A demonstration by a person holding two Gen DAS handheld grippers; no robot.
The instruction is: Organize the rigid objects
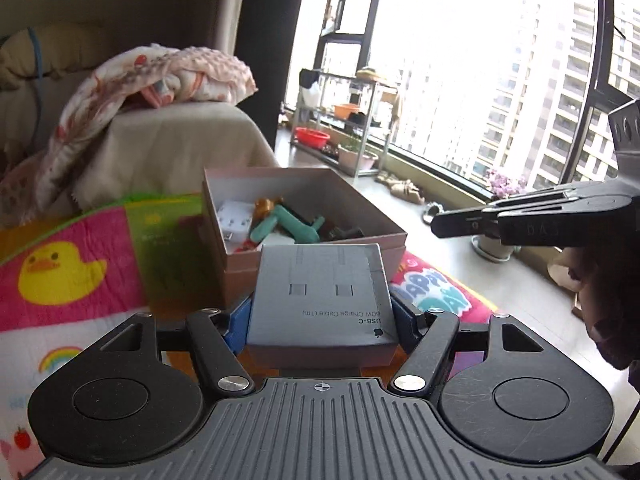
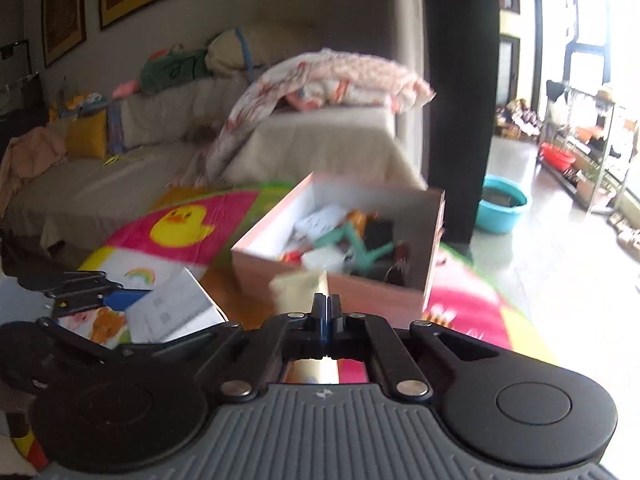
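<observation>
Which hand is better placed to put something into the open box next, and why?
Left, probably: the left gripper holds the cable box just before the open box. The right gripper looks shut, seemingly empty.

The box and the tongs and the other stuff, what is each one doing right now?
Pink box: open, no lid, partly filled with small items.
Cable box: clamped between the left tongs' pads.
Left tongs: shut on the cable box.
Right tongs: shut on a thin pale, gold-edged thing, blurred.
Play mat: lying flat under the pink box.
</observation>
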